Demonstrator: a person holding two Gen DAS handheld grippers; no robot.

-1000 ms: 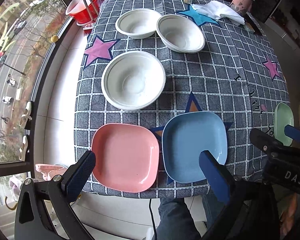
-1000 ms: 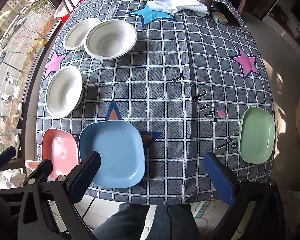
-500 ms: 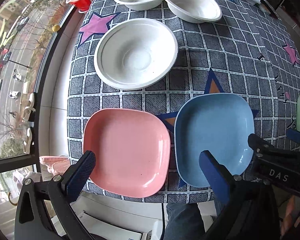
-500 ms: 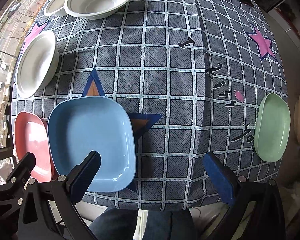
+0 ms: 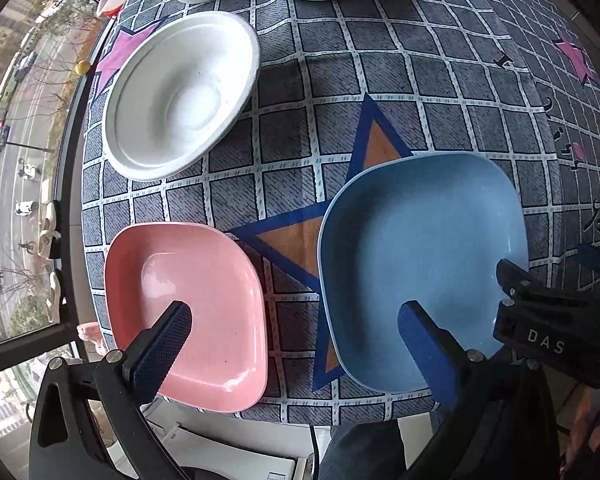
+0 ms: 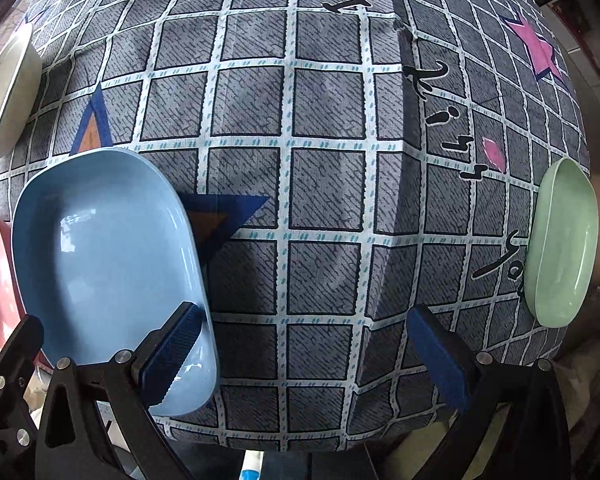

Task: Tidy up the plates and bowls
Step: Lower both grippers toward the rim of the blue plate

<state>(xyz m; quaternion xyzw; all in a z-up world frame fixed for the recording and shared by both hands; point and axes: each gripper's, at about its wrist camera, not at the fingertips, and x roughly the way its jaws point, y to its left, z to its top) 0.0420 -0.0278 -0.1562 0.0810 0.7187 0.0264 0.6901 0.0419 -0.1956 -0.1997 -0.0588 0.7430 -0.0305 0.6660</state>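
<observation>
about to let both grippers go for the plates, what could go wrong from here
1. The pink plate and blue plate lie at the table's near edge; a nudge toward the person might tip either off.
2. The right gripper and left gripper, both open, are crowded over the blue plate, so they could collide.
3. The tablecloth is creased and could drag when a plate slides.

A checked, star-printed cloth (image 5: 340, 92) covers the tabletop; near edge: pink plate (image 5: 204, 280) left, blue plate (image 5: 420, 248) beside it, green plate (image 6: 564, 240) right; white bowls (image 5: 180, 96) farther left
</observation>
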